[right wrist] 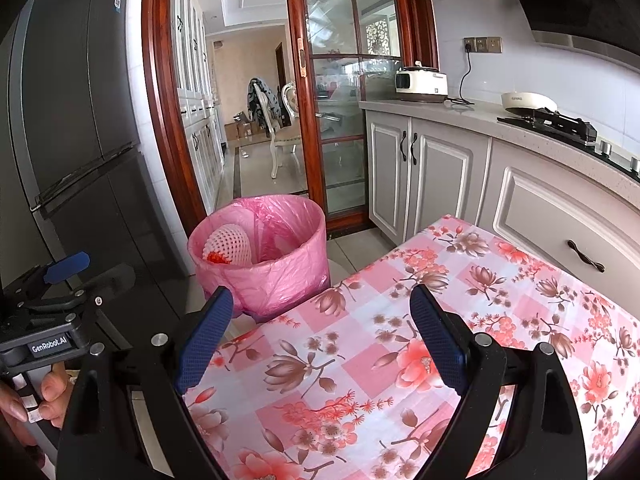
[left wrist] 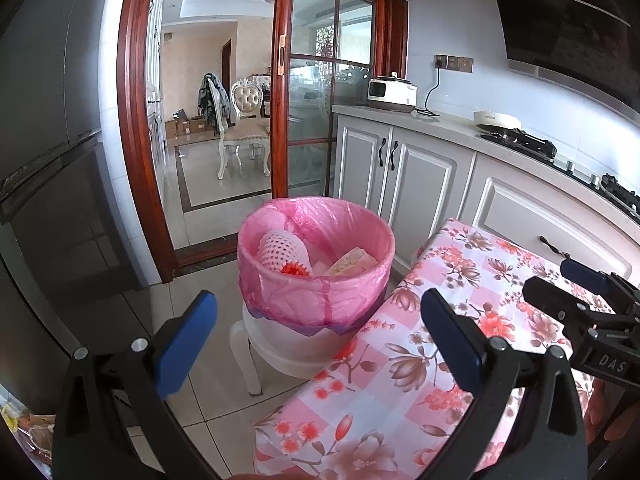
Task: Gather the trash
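A bin lined with a pink bag [left wrist: 316, 292] stands on a white stool [left wrist: 256, 344] at the far left corner of the table; it also shows in the right wrist view [right wrist: 260, 276]. Inside lie a white foam fruit net [left wrist: 280, 254] with something red, and a crumpled pale wrapper [left wrist: 352, 262]. My left gripper [left wrist: 320, 332] is open and empty, held before the bin. My right gripper [right wrist: 320, 332] is open and empty over the floral tablecloth [right wrist: 400, 360]. Each gripper shows at the other view's edge: the right gripper in the left wrist view [left wrist: 580, 288], the left gripper in the right wrist view [right wrist: 64, 276].
A dark fridge [right wrist: 72, 140] stands at the left. White cabinets [left wrist: 400, 168] and a counter with a cooker [left wrist: 392, 94], pan and gas hob [left wrist: 516, 140] run along the right. A glass sliding door [left wrist: 312, 100] lies behind the bin.
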Motion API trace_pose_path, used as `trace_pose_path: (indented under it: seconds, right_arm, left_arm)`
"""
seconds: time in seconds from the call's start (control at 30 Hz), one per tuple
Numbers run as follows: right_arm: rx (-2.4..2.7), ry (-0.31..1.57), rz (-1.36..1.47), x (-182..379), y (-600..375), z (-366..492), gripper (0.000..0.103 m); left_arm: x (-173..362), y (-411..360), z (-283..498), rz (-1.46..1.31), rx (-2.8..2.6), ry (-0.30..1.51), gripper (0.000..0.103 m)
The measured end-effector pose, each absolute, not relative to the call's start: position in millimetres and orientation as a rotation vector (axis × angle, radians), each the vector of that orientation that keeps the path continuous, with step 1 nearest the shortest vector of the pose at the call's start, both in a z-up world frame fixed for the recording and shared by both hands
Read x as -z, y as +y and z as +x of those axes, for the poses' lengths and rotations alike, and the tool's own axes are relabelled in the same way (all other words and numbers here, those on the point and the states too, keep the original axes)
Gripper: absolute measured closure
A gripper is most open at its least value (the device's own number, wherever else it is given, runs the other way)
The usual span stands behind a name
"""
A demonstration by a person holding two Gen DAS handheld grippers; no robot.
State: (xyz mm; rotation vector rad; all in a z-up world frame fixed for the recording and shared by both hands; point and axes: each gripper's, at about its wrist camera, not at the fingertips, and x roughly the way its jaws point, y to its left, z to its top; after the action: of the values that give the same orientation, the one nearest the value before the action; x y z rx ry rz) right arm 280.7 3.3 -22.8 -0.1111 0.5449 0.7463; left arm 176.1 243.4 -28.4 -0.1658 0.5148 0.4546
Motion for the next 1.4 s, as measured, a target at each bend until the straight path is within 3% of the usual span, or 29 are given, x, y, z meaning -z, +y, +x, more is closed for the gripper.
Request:
trace_pose_path:
  seconds: [1.4]
  right_arm:
    - [-0.754, 0.514, -0.097, 18.1, 2.6, 275.9, 0.018]
  left_arm:
    - [31.1, 241.3, 173.5, -0.143, -0.441, 0.521, 0.004]
